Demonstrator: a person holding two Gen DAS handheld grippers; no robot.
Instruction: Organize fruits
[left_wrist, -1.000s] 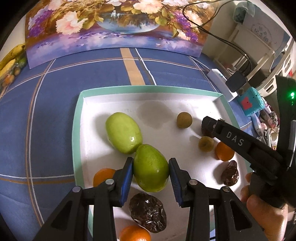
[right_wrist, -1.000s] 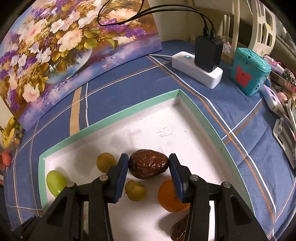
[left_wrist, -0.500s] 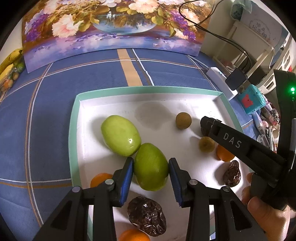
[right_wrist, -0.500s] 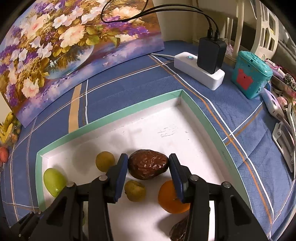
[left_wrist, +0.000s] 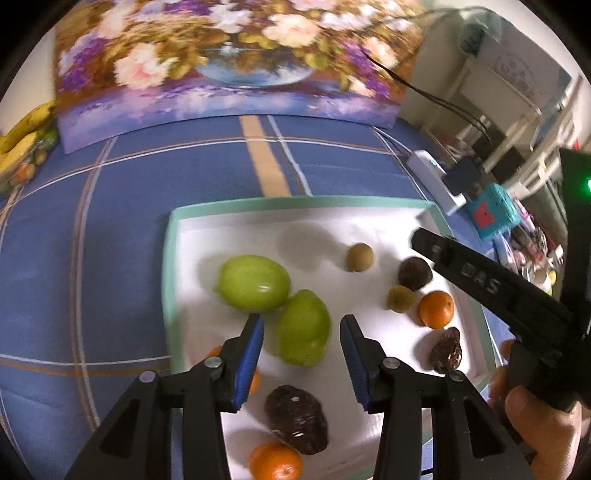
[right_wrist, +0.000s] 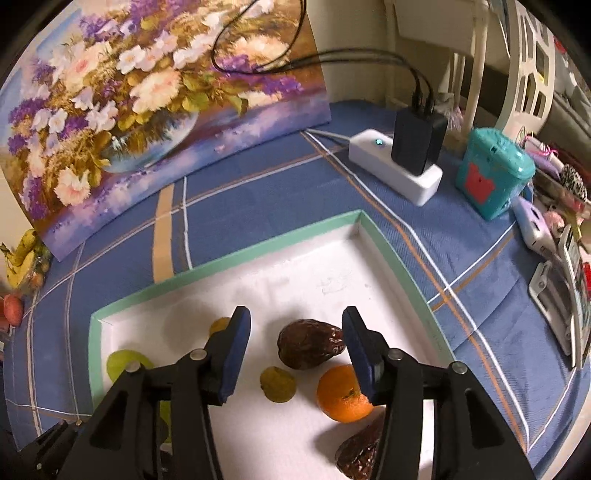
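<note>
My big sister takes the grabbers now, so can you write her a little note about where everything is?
Left gripper: jaws just opened, pads clear of the green fruit that lies between them in the tray, touching a second green fruit.
Right gripper: jaws just opened; the date lies loose between them, beside an orange and a small yellowish fruit.
Done: both fruits are set down in the tray.
Left: two more dates, two more oranges and another small fruit still lie scattered; group like with like.
</note>
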